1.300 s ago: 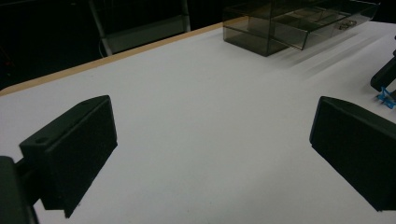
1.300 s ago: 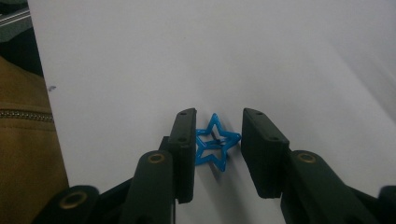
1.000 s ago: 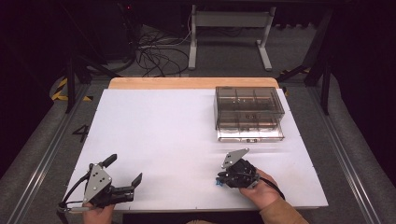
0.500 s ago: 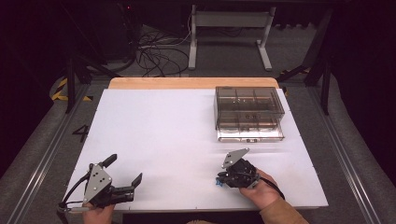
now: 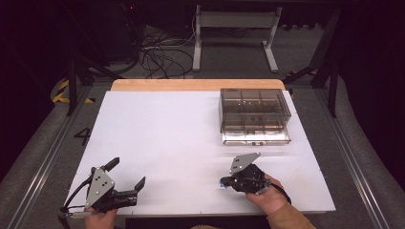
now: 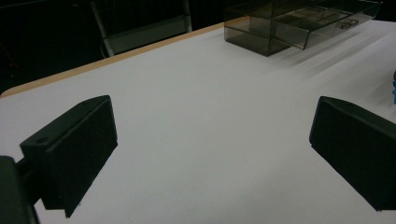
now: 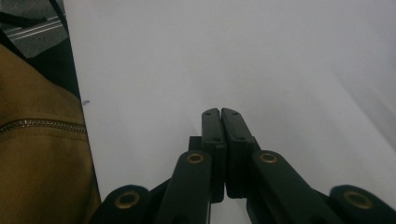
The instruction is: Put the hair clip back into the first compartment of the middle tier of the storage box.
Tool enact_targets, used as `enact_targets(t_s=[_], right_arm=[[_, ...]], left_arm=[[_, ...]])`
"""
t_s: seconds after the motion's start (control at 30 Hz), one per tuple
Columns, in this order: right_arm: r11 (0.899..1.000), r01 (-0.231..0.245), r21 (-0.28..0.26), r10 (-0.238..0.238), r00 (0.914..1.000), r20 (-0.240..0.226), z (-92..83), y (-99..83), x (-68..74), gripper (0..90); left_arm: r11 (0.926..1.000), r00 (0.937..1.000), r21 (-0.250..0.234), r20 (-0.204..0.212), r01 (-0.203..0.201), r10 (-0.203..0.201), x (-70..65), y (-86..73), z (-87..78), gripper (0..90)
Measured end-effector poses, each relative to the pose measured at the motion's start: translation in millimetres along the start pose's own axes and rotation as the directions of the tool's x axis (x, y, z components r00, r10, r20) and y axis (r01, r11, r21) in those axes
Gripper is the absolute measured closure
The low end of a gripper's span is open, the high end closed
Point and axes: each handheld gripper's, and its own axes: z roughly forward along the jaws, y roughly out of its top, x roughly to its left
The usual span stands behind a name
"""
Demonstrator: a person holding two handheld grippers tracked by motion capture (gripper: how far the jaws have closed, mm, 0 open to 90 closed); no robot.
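High view: left gripper (image 5: pixel 126 174) at 7 o'clock, jaws wide apart, empty; right gripper (image 5: pixel 225 182) at 5 o'clock, jaws pressed together on nothing. Organizer (image 5: pixel 254 116) at 1 o'clock — untouched; task seemingly not yet begun.

A smoky, see-through plastic organiser box (image 5: pixel 254 116) is sitting on the white worktop (image 5: pixel 162 143) toward its far right corner, close to the right edge and just short of the wooden far edge. It is lying flat and level, its inside split into small compartments in two rows. From the left gripper view the box (image 6: pixel 299 23) is showing dark dividers.
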Motion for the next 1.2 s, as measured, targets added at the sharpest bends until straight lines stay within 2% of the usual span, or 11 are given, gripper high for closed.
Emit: enact_targets(t_s=[0.37, 0.63, 1.2], right_arm=[[0.995, 0.035, -0.091, -0.029, 0.9974, 0.065, -12.3, 1.5, 5.5, 89.3], [0.985, 0.047, -0.164, -0.028, 0.9933, 0.112, -22.3, 0.4, 6.1, 89.3], [0.982, 0.051, -0.179, -0.027, 0.9904, 0.136, -24.6, 0.4, 6.7, 89.3]], left_arm=[[1.0, 1.0, 0.001, -0.002, 0.001, -0.001, -0.3, 0.2, 0.0, 1.7], [1.0, 1.0, 0.001, -0.003, 0.003, -0.003, -0.4, 0.2, -0.2, 1.7], [1.0, 1.0, -0.003, -0.005, 0.003, -0.003, -0.5, 0.2, -0.5, 1.7]])
